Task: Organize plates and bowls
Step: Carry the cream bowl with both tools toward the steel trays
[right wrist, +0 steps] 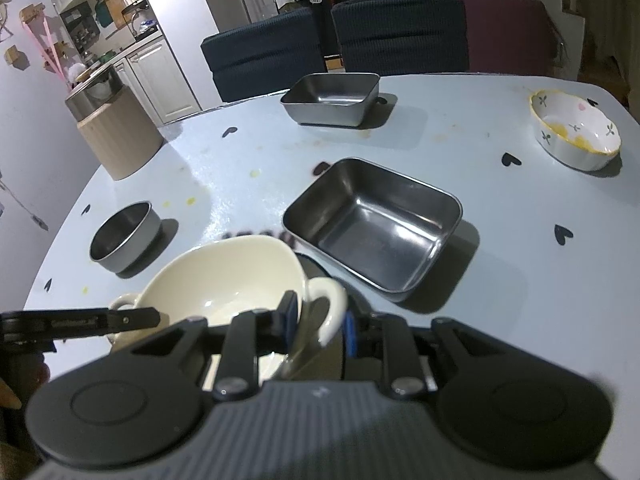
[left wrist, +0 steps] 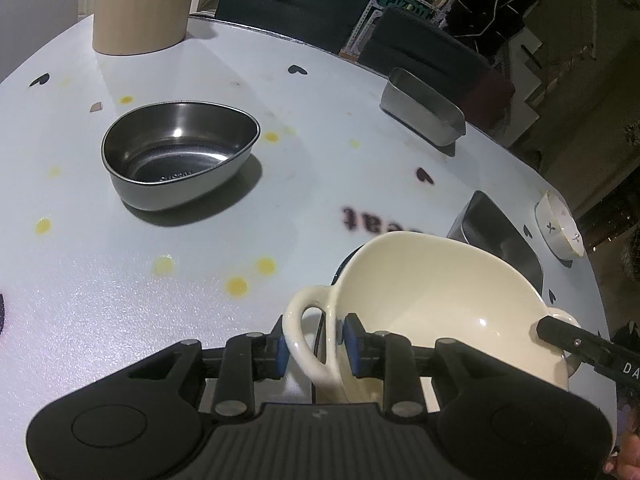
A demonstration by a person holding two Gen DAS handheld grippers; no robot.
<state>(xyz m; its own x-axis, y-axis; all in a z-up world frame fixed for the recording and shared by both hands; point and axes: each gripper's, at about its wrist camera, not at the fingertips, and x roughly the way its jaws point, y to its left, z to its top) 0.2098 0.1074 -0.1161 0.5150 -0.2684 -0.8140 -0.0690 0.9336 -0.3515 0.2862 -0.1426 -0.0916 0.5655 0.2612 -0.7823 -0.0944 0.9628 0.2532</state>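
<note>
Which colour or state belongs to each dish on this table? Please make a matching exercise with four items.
Things:
1. two-handled bowl
2. flower-patterned bowl
3. near rectangular steel tray
4. ribbed canister

Descriptions:
A. beige, standing upright
B. yellow residue inside
C. cream, gripped at both handles by the left tool and the right tool
D. shiny metal, nothing inside

Pairs: 1-C, 2-B, 3-D, 4-A
</note>
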